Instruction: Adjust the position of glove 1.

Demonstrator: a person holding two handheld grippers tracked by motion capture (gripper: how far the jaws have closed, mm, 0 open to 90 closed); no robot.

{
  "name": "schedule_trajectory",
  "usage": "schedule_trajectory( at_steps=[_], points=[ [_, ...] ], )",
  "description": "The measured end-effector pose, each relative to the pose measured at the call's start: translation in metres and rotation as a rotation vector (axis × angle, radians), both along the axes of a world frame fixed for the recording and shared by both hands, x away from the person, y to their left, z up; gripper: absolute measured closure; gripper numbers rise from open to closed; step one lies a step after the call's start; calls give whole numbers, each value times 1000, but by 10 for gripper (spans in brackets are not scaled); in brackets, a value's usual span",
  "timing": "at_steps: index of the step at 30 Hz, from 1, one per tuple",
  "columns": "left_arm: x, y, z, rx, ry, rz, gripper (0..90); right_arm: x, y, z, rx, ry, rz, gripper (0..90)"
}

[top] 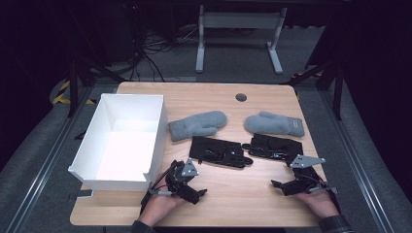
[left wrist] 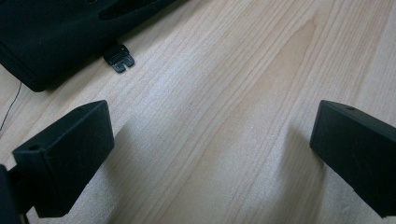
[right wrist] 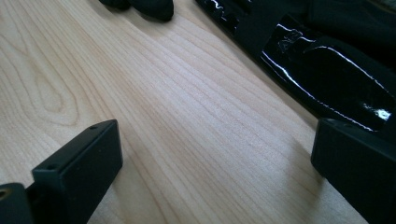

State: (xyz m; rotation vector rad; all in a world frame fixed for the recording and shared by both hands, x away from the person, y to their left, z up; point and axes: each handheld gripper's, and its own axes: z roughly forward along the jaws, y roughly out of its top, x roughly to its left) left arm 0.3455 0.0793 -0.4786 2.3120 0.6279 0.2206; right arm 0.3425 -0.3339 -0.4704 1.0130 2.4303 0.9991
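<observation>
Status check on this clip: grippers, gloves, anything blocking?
Left gripper open, right gripper open, both empty. Two black gloves untouched on table. Nothing in the way.

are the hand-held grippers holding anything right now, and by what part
Nothing is held. The left hand-held gripper and the right hand-held gripper both have open jaws over bare table, short of the black gloves.

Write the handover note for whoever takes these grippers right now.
Left gripper: open, empty, low over the table near the white box.
Right gripper: open, empty, by the table's right front.
Two black gloves lie mid-table; two grey mittens lie behind them.
Done: nothing in the box yet.
Left: likely all four pieces to go into the box.
</observation>
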Motion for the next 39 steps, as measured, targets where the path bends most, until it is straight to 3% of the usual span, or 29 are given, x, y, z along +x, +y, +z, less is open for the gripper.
schedule_trajectory(
  at_steps=[8,13,18,30,39],
  points=[
    [0,0,0,0,2,2,1,1,4,5,-34,28,7,16],
    [0,0,0,1,1,2,1,2,5,18,-35,-8,23,40],
    [0,0,0,0,1,1,1,12,5,27,-7,-12,21,64],
    [-2,2,0,-2,-1,-9,1,47,3,50,38,-42,1,135],
    [-3,2,0,2,1,-8,2,91,1,58,35,-41,-31,140]
  ],
)
